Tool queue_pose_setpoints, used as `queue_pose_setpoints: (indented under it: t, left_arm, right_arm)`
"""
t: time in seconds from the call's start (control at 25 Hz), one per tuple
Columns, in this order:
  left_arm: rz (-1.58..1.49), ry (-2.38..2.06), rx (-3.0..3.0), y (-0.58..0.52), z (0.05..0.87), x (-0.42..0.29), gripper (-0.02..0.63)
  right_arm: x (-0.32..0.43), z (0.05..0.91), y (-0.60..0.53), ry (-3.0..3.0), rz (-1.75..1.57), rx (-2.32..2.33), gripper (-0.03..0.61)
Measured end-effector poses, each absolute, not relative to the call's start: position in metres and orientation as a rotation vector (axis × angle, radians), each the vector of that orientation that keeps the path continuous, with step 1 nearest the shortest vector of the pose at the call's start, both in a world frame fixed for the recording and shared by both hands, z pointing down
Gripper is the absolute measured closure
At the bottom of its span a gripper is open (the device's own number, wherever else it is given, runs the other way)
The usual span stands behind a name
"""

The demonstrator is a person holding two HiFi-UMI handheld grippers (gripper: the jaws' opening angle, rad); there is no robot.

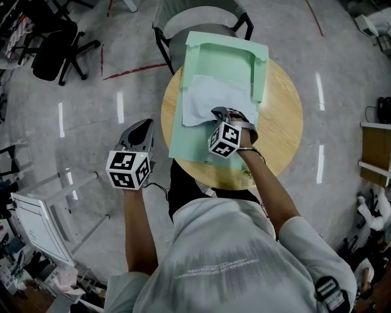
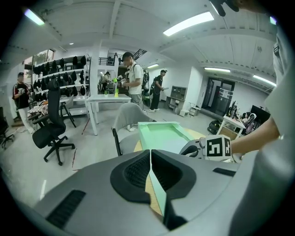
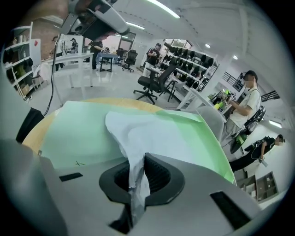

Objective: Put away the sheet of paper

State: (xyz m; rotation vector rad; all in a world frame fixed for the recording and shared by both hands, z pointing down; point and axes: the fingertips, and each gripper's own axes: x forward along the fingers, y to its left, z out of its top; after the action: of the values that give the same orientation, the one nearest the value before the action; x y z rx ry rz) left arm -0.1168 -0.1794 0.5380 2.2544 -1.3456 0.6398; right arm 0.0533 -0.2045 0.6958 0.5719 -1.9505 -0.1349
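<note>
- Both tongs are closed. Your right tongs (image 3: 138, 162) pinch the near corner of the sheet of paper (image 3: 152, 133), and the white edge runs down between the pads, creased and bunched there.
- Your right tongs tilt steeply down over the middle of the table, with the marker cube facing up toward you.
- Your left tongs (image 2: 150, 153) have their jaws pressed together at the tips and hold nothing. Only a sliver of table and folder shows through the slit behind them.
- Your left tongs hang off the table's left side, clear of the folder and well apart from the right tongs.
- Beyond the pinch, the sheet of paper lies on the inside of an open green folder (image 1: 227, 61). Its far part is flat and its near part is drawn up toward the pads.
- That folder rests on a round wooden table (image 1: 284, 116) and overhangs the far rim. It has flaps at its far end and right side.
- Past the table's far side stands a grey chair (image 1: 195, 17). A black office chair (image 1: 58, 43) sits well off to the left.
</note>
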Motion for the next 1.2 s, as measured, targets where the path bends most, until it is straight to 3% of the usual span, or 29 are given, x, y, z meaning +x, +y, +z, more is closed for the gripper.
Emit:
queue_pose_setpoints:
  t: [1.2]
  left_arm:
    - [0.684, -1.172, 2.237, -0.264, 0.576, -0.137, 0.588]
  right_arm:
    - [0.070, 0.699, -0.349, -1.832, -0.180, 0.640, 0.548]
